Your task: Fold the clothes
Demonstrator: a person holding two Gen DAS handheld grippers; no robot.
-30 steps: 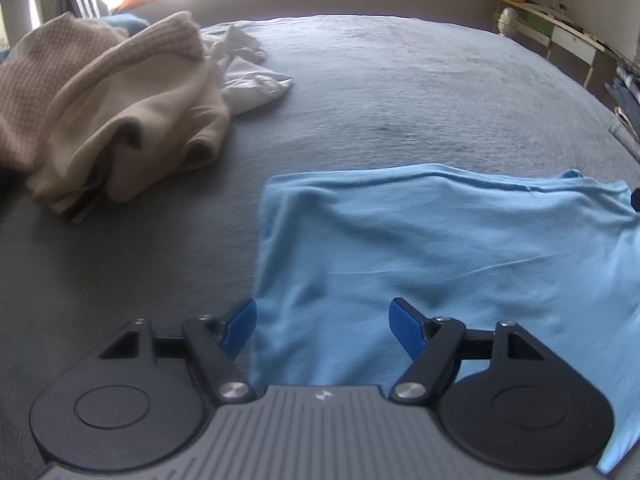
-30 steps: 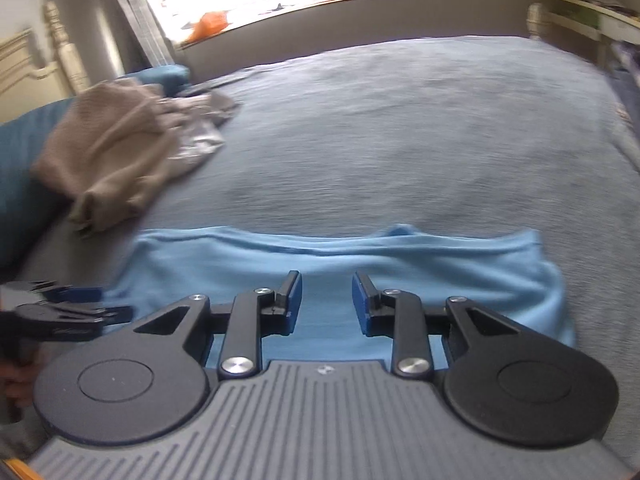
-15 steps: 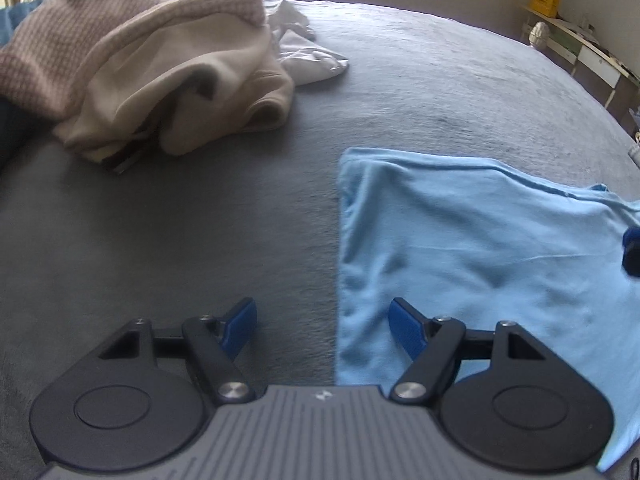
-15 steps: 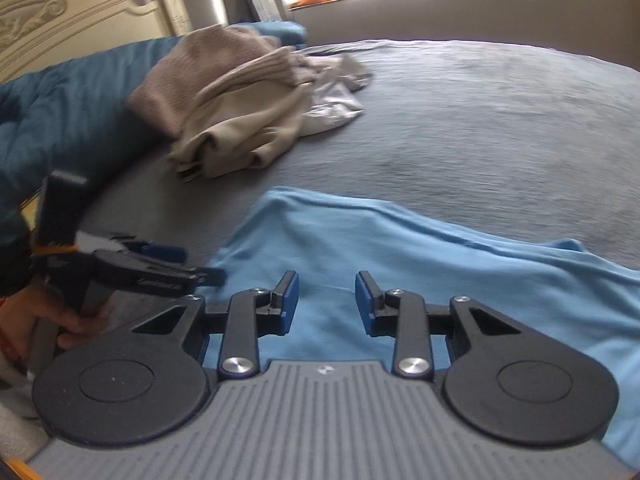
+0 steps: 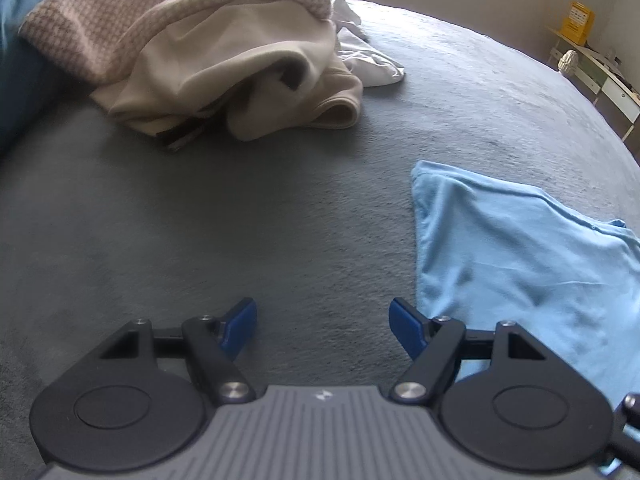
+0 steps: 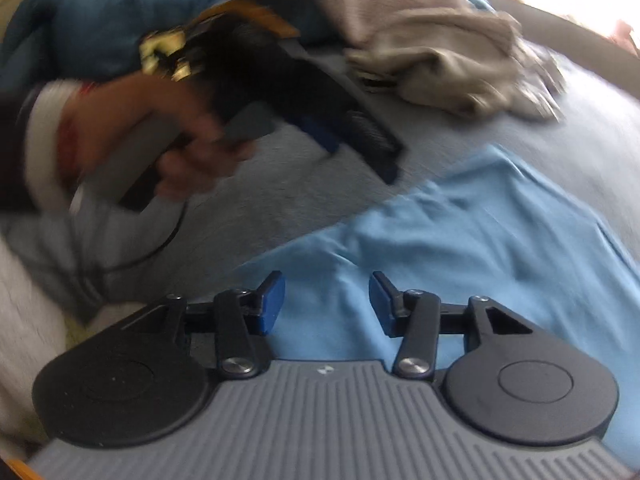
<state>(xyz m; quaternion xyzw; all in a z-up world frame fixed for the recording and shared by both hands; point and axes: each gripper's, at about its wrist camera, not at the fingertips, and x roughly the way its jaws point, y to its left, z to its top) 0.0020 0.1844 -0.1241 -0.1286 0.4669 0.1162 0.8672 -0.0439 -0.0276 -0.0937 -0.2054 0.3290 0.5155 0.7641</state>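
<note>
A light blue shirt (image 5: 524, 256) lies folded flat on the grey bed cover. In the left wrist view it is at the right, and my left gripper (image 5: 323, 326) is open and empty over bare cover just left of its edge. In the right wrist view the shirt (image 6: 480, 252) fills the lower right, and my right gripper (image 6: 327, 304) is open and empty just above it. The left gripper (image 6: 356, 148), held by a hand, shows blurred at the upper left of that view.
A heap of beige and cream clothes (image 5: 208, 52) with a white garment (image 5: 368, 60) lies at the back left of the grey bed cover (image 5: 200, 220). A dark blue duvet (image 6: 92, 20) is behind. Shelves with a yellow box (image 5: 578, 24) stand far right.
My left gripper has moved left off the shirt onto bare cover. My right gripper has swung left and opened wider over the shirt.
</note>
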